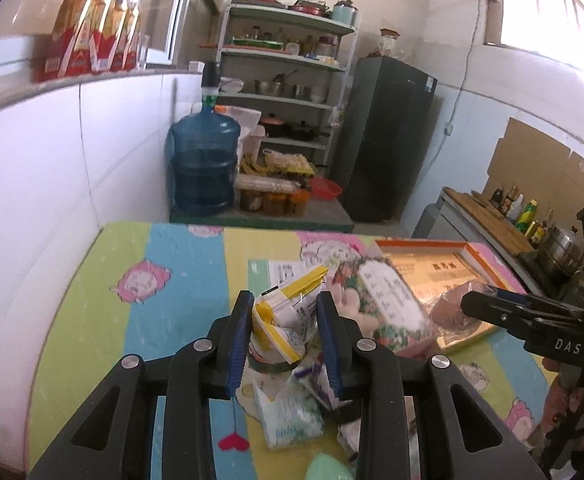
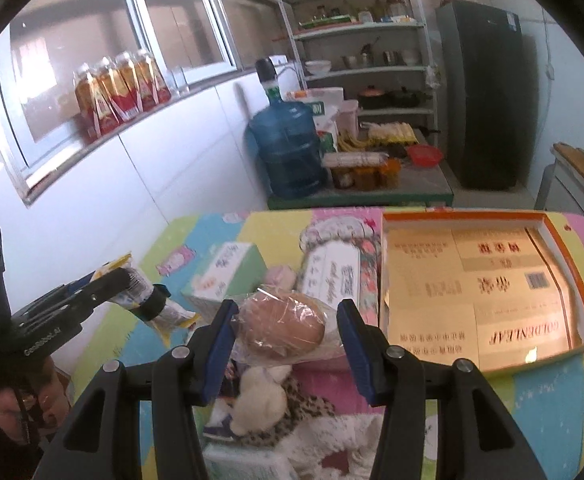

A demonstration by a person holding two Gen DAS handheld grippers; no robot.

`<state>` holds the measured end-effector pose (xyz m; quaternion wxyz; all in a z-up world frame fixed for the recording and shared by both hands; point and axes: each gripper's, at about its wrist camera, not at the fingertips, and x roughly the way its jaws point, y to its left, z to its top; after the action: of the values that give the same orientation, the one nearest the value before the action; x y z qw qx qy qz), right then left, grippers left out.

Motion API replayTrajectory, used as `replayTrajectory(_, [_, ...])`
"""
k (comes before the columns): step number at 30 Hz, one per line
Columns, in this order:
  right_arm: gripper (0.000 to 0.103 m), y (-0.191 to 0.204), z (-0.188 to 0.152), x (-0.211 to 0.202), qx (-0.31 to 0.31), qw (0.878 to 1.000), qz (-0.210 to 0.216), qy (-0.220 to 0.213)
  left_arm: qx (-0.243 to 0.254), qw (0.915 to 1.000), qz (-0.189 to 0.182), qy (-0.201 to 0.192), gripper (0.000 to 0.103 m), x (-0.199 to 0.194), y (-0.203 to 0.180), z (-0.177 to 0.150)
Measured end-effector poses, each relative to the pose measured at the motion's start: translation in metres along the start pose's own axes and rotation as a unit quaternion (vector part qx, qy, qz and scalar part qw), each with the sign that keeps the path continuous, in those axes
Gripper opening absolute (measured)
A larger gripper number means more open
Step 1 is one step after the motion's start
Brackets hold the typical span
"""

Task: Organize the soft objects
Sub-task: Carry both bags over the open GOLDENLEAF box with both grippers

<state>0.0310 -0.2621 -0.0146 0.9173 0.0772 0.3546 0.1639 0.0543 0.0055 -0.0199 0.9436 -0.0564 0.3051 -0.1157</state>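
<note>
In the left wrist view my left gripper (image 1: pixel 283 300) is shut on a crumpled yellow-and-white plastic packet (image 1: pixel 279 320), held above the table. From the right wrist view the same left gripper (image 2: pixel 125 280) shows at the left with the packet (image 2: pixel 163 312) sticking out. My right gripper (image 2: pixel 287 308) is shut on a brown bun in clear wrap (image 2: pixel 281 326), also lifted. The left wrist view shows the right gripper (image 1: pixel 470 300) and the bun (image 1: pixel 448 308) at the right. A gold box with an orange rim (image 2: pixel 472 280) lies open on the table's right side.
A cartoon-print cloth (image 1: pixel 163 280) covers the table. On it lie a floral tissue pack (image 2: pixel 332 276), a green-white carton (image 2: pixel 227 272), a white plush toy (image 2: pixel 259 400) on leopard fabric and a tissue packet (image 1: pixel 287 420). A white wall runs along the left; a water jug (image 1: pixel 205 164) stands beyond.
</note>
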Motion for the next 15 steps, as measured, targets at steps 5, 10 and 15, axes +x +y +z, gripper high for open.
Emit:
replayTrajectory(5, [0.052,-0.004,0.011,-0.006,0.003,1.000,0.005,-0.018,0.020,0.9996,-0.011,-0.019,0.032,-0.003,-0.015,0.019])
replayTrajectory(10, [0.052,-0.021,0.021,-0.016,0.011,0.999,0.002,-0.037,0.038,0.9982,-0.033,-0.033,0.032,-0.002,-0.041,0.038])
replayTrajectory(15, [0.052,-0.049,0.027,-0.029,0.024,0.998,-0.013,-0.054,0.057,0.9952,-0.069,-0.038,0.032,0.006,-0.078,0.053])
